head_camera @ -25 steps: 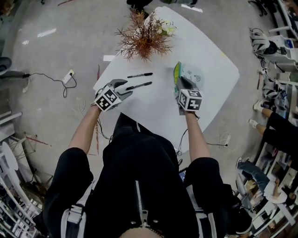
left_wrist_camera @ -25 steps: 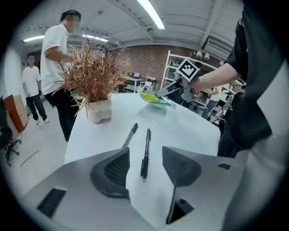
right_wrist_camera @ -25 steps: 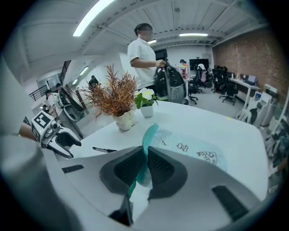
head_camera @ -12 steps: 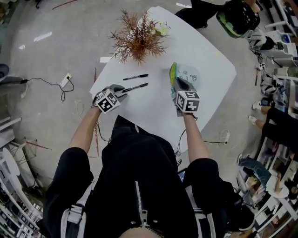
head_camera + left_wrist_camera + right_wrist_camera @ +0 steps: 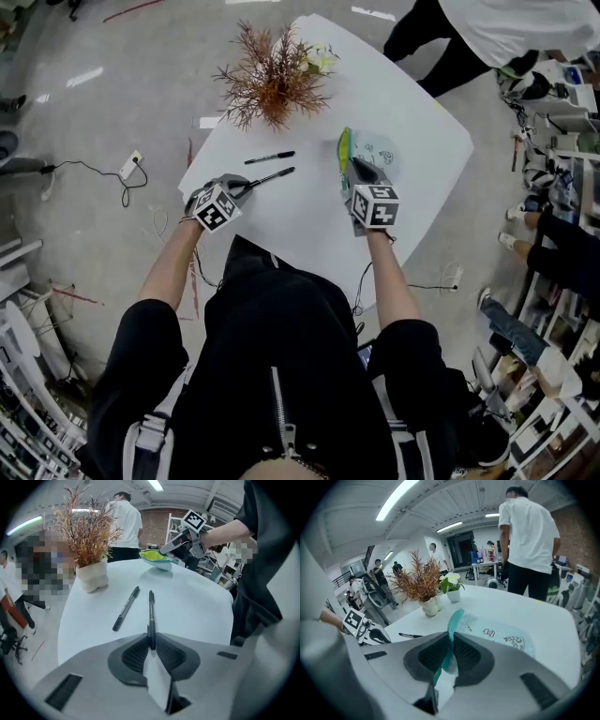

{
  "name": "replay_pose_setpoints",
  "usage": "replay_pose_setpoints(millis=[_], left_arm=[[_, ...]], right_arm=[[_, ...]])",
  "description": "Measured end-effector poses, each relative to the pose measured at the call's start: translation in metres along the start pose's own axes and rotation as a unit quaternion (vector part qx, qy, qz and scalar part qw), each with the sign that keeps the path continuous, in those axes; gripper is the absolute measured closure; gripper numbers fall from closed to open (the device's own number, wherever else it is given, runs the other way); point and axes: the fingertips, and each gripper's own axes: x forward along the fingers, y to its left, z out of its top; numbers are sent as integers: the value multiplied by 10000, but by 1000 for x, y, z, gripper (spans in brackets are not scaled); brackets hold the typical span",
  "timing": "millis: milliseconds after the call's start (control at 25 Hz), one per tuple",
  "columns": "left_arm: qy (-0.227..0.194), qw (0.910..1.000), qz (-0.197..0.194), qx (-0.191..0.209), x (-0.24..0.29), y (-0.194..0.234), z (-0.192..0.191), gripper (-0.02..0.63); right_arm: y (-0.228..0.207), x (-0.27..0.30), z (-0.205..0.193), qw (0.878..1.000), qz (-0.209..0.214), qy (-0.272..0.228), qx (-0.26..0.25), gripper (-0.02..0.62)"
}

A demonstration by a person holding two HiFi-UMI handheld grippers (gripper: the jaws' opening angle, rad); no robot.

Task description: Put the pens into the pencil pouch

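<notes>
While right jaws pinch pouch edge, left jaws, just closing, clamp pen end.

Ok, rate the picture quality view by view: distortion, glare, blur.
Head view: edges bend, light is soft and even, pale glare streaks on the floor, the far pen sharp. Left gripper view: strong fisheye with dark corners, the near pen crisp. Right gripper view: same fisheye, a ceiling strip light burns out white, the pouch is in focus.
</notes>
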Motion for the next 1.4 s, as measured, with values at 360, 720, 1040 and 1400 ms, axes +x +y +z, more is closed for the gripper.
replay_pose_setpoints(millis=[360,720,1040,1400], left_arm=[[-349,9994,57,14,-17,-2,21,534],[-741,9970,-1,231,-45,-9,58,535],[-1100,9937,-50,201,-66,-14,90,535],[-1169,9927,-96,274,-62,-18,130,535]], right_arm=[[-3,-3,0,10000,27,-38,-9,552],[-4,-7,1,9999,72,-75,-45,552],[-3,-14,2,9998,135,-122,-86,552],[1,-22,0,9995,233,-179,-127,552]])
